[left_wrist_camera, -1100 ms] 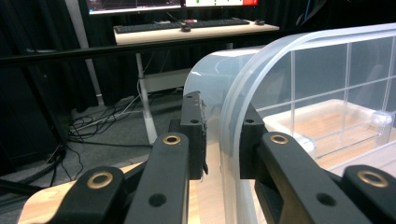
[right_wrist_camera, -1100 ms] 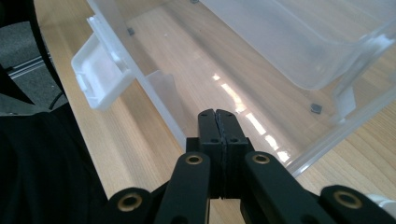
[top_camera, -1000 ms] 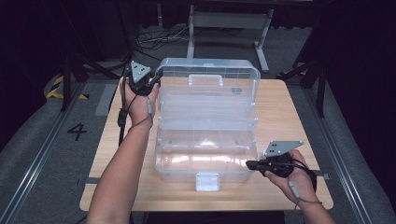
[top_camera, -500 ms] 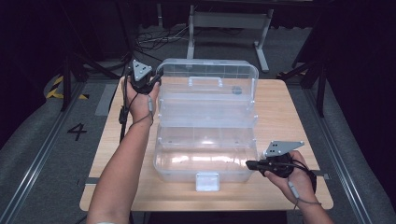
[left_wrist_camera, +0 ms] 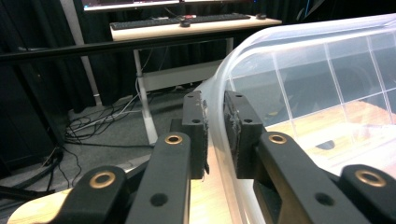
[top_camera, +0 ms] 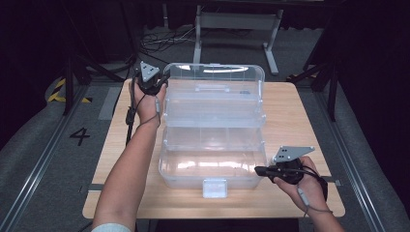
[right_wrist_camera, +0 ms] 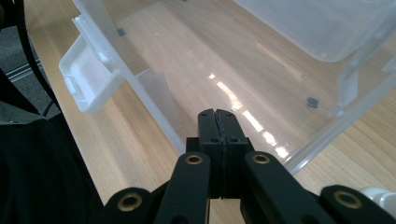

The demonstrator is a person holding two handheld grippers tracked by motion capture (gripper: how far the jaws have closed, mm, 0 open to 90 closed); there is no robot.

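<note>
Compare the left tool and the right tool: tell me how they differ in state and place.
The left tool has the rim of the clear box's lid between its pads; the right tool is shut with nothing between its pads. The left tool is at the lid's far left corner; the right tool points at the near right corner of the box base. Both have black jaws and a grey plate on top.

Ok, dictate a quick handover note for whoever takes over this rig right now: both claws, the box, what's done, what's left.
Left claw: clamped on the rim of the clear plastic storage box's raised lid, back left corner.
Right claw: shut, holding nothing, resting at the box base's front right corner, apparently steadying it.
Box lies open on the wooden table; white latch hangs at the front.
Left: probably swing the lid and latch it.
</note>
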